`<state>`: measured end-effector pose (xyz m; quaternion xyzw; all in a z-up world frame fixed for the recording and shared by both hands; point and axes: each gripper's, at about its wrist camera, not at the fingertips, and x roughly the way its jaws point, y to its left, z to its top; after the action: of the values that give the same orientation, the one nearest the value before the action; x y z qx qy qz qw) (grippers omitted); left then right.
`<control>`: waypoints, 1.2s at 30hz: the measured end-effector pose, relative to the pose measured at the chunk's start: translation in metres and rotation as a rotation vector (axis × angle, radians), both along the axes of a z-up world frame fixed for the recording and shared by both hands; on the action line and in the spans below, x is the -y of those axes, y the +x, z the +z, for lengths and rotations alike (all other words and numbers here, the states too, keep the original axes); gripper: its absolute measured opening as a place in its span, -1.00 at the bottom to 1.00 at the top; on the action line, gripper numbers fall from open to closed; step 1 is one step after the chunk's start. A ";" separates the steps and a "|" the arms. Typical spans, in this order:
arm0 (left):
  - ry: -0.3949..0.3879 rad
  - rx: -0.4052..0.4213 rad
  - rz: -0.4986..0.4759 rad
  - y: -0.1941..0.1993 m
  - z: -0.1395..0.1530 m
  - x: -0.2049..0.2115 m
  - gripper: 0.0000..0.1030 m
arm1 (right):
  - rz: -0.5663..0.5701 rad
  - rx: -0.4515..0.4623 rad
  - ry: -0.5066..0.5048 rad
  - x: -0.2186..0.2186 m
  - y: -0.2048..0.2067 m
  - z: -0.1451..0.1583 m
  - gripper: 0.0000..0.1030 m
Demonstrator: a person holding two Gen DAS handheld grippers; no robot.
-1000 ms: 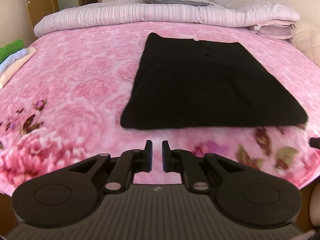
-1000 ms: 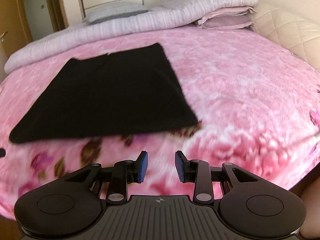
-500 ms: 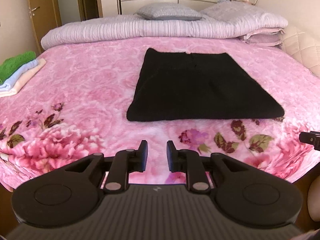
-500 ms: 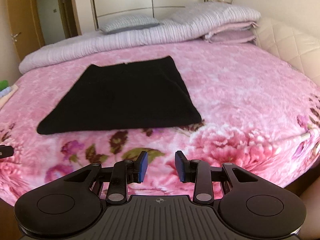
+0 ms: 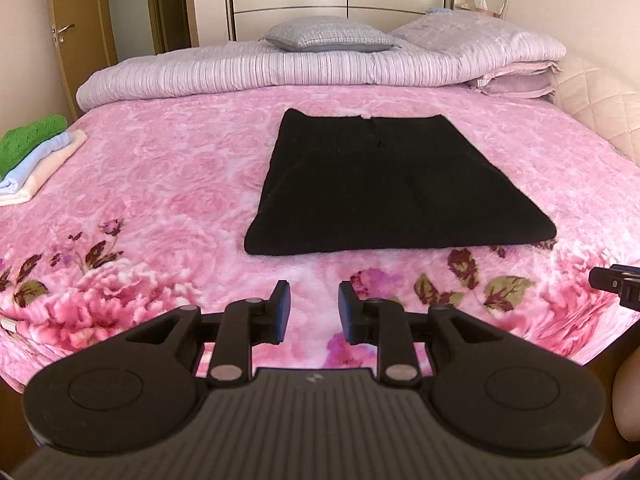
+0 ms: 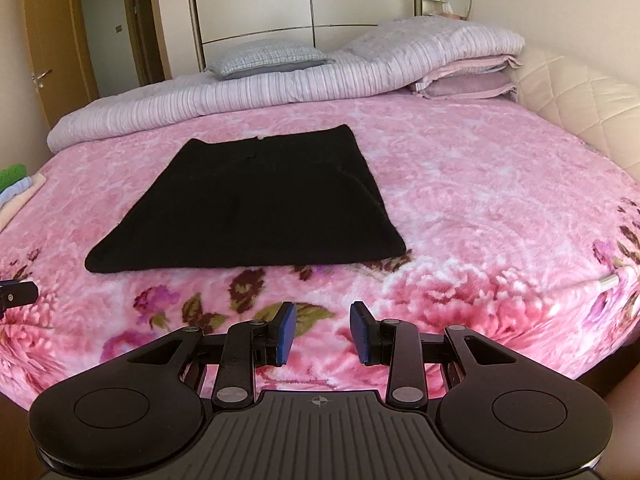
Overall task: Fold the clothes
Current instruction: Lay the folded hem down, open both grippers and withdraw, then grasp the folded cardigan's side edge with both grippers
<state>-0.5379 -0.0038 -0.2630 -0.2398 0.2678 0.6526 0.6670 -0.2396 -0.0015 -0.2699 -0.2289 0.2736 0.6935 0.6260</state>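
Note:
A black garment [image 5: 396,184] lies folded flat in a neat rectangle on the pink floral blanket [image 5: 160,184] of the bed; it also shows in the right wrist view [image 6: 256,204]. My left gripper [image 5: 313,294] is open and empty, above the bed's near edge, short of the garment's front edge. My right gripper [image 6: 323,314] is open and empty, also back from the garment, to its right. The tip of the right gripper shows at the left wrist view's right edge [image 5: 614,280].
A stack of folded clothes, green on top [image 5: 32,152], lies at the bed's left side. A rolled lilac quilt [image 5: 280,72] and pillows [image 5: 328,36] lie along the far side. A padded headboard [image 6: 580,108] stands right. A door [image 5: 80,36] stands far left.
Both grippers have pulled back and risen away from the garment, which now looks smaller and farther off. The left jaws have opened wider. The garment has not moved.

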 end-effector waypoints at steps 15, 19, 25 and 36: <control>0.081 -0.257 -0.183 -0.009 -0.058 -0.033 -0.36 | 0.119 0.150 0.092 -0.025 0.014 -0.043 0.14; 0.105 -0.452 -0.281 -0.005 -0.081 -0.053 -0.31 | 0.211 0.391 0.101 -0.039 0.003 -0.063 0.17; 0.125 -0.713 -0.448 -0.002 -0.118 -0.079 -0.30 | 0.388 0.719 0.163 -0.059 -0.011 -0.098 0.18; 0.204 -0.987 -0.704 -0.015 -0.166 -0.098 -0.30 | 0.660 1.037 0.246 -0.100 -0.001 -0.143 0.18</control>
<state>-0.5528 0.0940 -0.4292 0.2584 0.5444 0.4497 0.6593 -0.2405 0.0984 -0.4126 -0.5342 -0.2325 0.6756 0.4519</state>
